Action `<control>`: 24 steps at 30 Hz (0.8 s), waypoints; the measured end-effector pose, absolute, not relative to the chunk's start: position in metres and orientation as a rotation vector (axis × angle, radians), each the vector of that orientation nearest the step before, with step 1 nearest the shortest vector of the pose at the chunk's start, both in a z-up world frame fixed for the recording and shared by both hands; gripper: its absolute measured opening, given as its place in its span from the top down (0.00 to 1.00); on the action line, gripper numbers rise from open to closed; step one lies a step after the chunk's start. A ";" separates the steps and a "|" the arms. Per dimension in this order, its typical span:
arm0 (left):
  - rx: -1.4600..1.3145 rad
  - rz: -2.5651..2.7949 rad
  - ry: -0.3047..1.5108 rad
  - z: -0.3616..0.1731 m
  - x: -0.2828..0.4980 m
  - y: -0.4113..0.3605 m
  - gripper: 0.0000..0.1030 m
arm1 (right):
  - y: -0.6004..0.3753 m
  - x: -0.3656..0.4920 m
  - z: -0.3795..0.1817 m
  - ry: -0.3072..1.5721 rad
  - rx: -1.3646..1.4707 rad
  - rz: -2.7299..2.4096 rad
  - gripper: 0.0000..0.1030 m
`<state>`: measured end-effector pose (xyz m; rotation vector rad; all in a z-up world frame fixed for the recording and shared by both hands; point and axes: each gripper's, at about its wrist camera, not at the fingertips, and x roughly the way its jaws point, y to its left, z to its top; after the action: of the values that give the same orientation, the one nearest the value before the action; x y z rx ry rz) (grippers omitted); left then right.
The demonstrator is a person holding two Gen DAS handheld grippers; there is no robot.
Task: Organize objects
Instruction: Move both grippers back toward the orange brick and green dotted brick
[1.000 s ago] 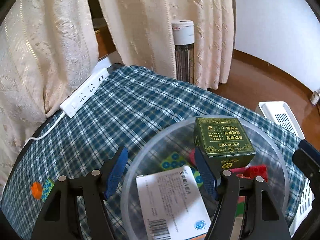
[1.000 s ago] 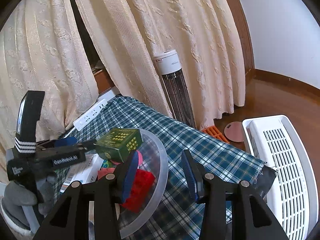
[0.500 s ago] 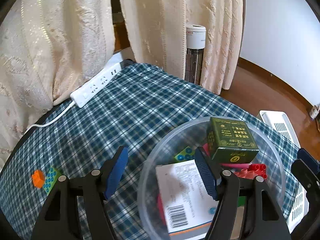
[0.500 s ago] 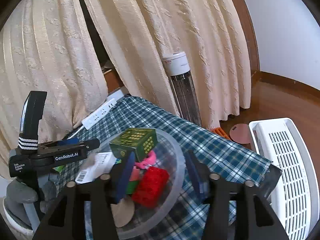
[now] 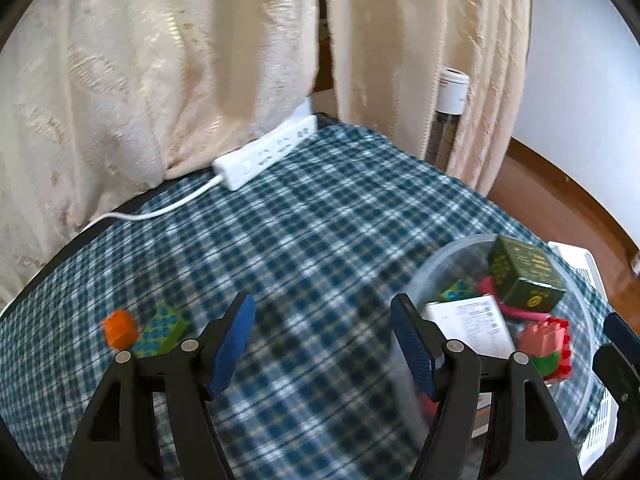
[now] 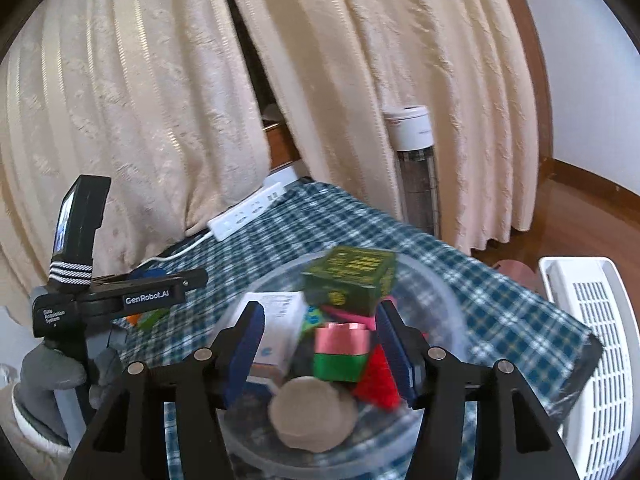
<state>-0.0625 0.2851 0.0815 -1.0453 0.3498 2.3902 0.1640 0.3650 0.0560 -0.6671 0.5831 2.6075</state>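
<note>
Left wrist view first: the left tool (image 5: 322, 340) has its fingers spread wide with nothing between them, hanging over the plaid cloth on the bench (image 5: 320, 216). Just off its left finger sit the two strays, an orange block (image 5: 120, 329) touching a green studded brick (image 5: 160, 330). Off to its right is the clear bowl (image 5: 452, 256) with the dark green box (image 5: 526, 276), a white carton (image 5: 470, 320) and a red-and-green block stack (image 5: 548, 344) inside. A white power strip (image 5: 266, 152) lies well ahead by the curtain.

Right wrist view: the right tool (image 6: 320, 344) is also apart and empty, parked right over the bowl (image 6: 448, 292), with the pink-and-green block (image 6: 342, 350) straight ahead between its fingers and a round tan disc (image 6: 314, 410) just below.

What I'd worry about: those two strays are touching, so reaching for one probably nudges the other across the cloth. Also, the green box (image 6: 352, 280) is perched tilted on the pile, so bumping the bowl could tip it out.
</note>
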 end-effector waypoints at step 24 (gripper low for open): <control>-1.296 2.625 0.057 0.059 -0.144 0.118 0.30 | 0.263 0.083 0.044 0.456 -0.905 2.825 0.37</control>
<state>-0.1438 0.1182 0.0592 -1.2962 0.0572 2.6247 0.0828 0.2630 0.0441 -0.9049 0.4564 2.8250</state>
